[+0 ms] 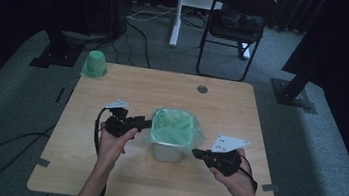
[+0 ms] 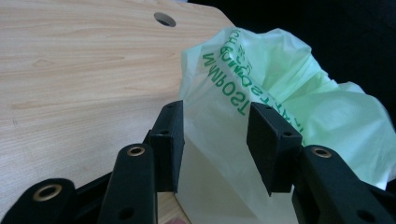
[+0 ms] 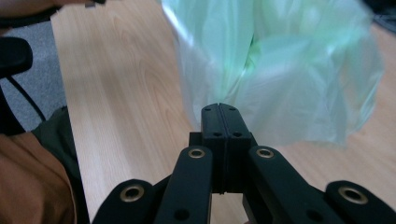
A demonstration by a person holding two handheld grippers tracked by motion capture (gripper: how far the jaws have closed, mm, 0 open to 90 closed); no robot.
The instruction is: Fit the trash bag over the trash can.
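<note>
Fingers [image 2: 170, 140] of my left gripper [image 2: 215, 140] gape around the green bag's [image 2: 280, 107] near rim; my right gripper [image 3: 219, 140], pressed shut, touches its opposite side.

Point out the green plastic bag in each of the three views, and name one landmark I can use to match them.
High view: the green plastic bag lines a small bin at the table's middle, between the two grippers.
Left gripper view: it fills the upper right, just beyond the open jaws, with green lettering on it.
Right gripper view: it hangs across the upper middle and right, above the closed jaws.
Shared landmark: the wooden table, seen in all three.
</note>
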